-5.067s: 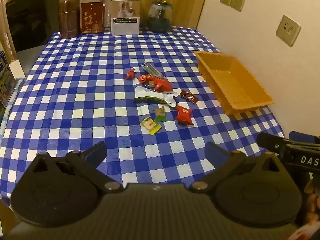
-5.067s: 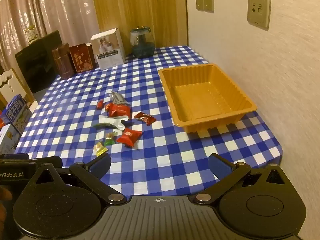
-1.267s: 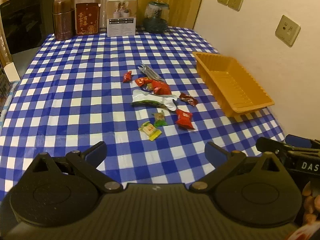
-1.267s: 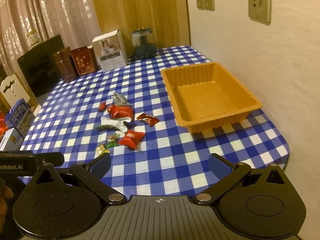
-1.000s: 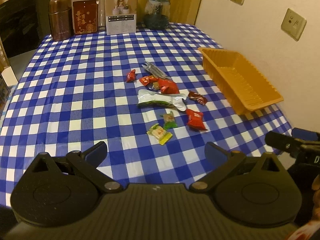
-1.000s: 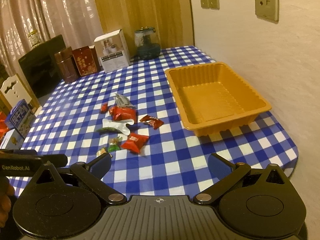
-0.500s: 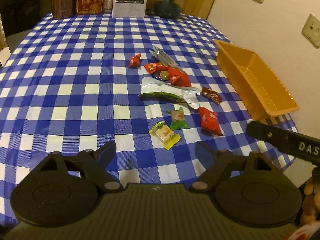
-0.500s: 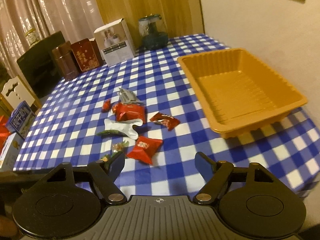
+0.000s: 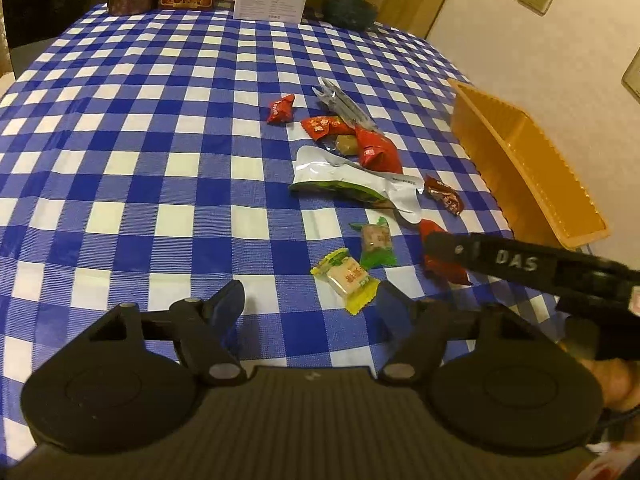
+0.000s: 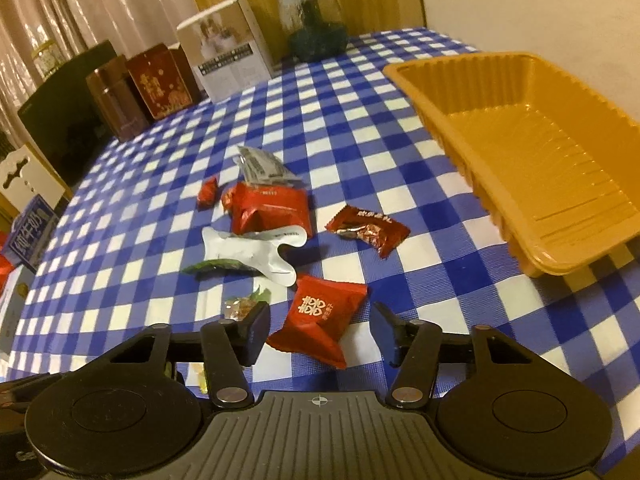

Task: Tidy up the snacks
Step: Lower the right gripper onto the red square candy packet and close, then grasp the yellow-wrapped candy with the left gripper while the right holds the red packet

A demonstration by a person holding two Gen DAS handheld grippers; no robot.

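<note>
**Kid:** Which snack do you get first?

**Me:** The red square packet (image 10: 320,326). It lies flat on the counter (image 10: 420,248), near the front edge, right between the two fingers of my right tool (image 10: 320,330). The fingers are apart and hold nothing.

**Kid:** How do you grab it well?

**Me:** I think I should go low, so the fingers sit on both sides of the puffy middle, then squeeze slowly. It looks slippery and could pop out.

**Kid:** What about the other one?

**Me:** My left tool (image 9: 310,304) is apart too, with nothing in it. The yellow candy (image 9: 347,279) is just in front of it, with the green candy (image 9: 375,242) beside that.

**Kid:** Where do they go?

**Me:** Into the orange tray (image 10: 536,268), I think. It is off to the right, near the wall, with nothing in it
</note>
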